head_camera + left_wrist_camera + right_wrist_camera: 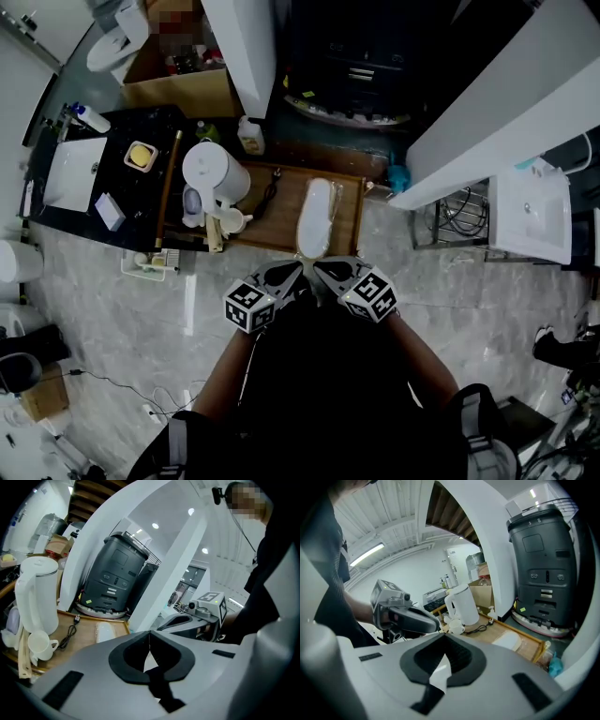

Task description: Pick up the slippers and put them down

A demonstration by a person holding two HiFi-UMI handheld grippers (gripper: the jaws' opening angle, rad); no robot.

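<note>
A white slipper (314,217) lies lengthwise on the right half of a low wooden tray table (281,225). It also shows in the left gripper view as the slipper (105,631) and in the right gripper view as the slipper (506,641). My left gripper (296,269) and right gripper (320,267) hover side by side just short of the slipper's near end, tips almost meeting. Both are shut with nothing between the jaws. Neither touches the slipper. The left gripper (150,633) sees the right one beside it; the right gripper (444,637) sees the left.
A white kettle (216,171) and a cup (230,221) stand on the tray's left part, with a black cable (270,192) beside them. A black machine (115,576) sits behind the tray. White slanted panels (487,112) and a dark counter (103,178) flank it.
</note>
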